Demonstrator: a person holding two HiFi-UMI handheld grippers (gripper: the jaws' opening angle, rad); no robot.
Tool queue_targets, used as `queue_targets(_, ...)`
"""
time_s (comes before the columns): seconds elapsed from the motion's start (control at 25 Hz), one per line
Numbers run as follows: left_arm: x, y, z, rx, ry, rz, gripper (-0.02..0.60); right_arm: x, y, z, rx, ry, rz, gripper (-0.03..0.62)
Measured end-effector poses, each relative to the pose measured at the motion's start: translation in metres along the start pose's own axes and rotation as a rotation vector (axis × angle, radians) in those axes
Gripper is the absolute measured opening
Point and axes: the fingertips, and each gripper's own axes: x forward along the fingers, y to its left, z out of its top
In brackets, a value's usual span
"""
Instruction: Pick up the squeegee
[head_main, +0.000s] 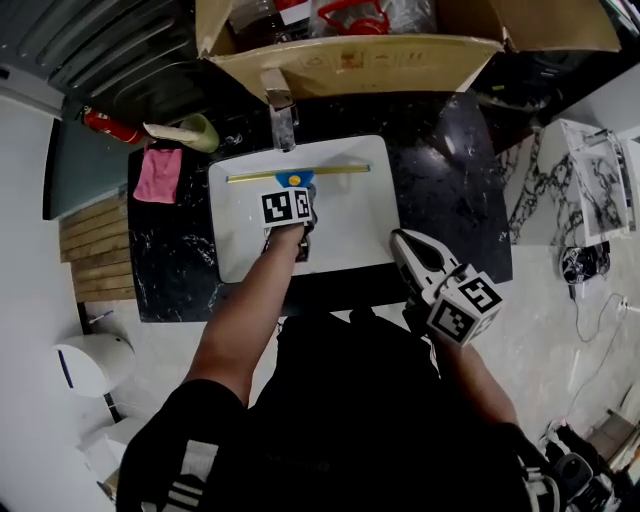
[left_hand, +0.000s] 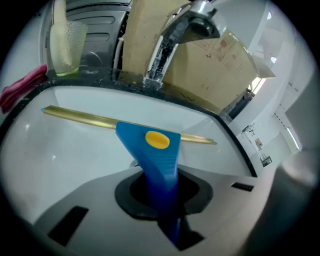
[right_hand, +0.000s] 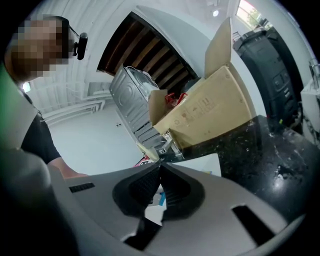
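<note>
Head view: white sink (head_main: 350, 232) in black counter (head_main: 450, 200); left gripper (head_main: 293, 196) jaws clamp squeegee (head_main: 335, 171); right gripper (head_main: 402, 243) jaws together.

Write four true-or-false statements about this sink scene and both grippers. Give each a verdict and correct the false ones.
1. The left gripper is clamped on the handle of the blue plastic squeegee. True.
2. The right gripper grips the squeegee's yellow blade. False: its jaws are together with nothing between them.
3. A pink cloth lies on the black stone counter, left of the white sink. True.
4. The open cardboard box sits inside the sink. False: it stands behind the chrome faucet.
</note>
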Motion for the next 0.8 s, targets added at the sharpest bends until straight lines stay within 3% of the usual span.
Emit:
queue_targets(0.24, -0.042, -0.025, 0.005, 0.013, -0.067, -0.028, 0.060, 0.003, 0.009, 0.011, -0.051, 0.002, 0.066, 0.009)
queue_targets(0.8, -0.162, -0.042, 0.029, -0.096, -0.329, -0.029, 0.061, 0.015, 0.031, 0.011, -0.141, 0.061, 0.255, 0.009)
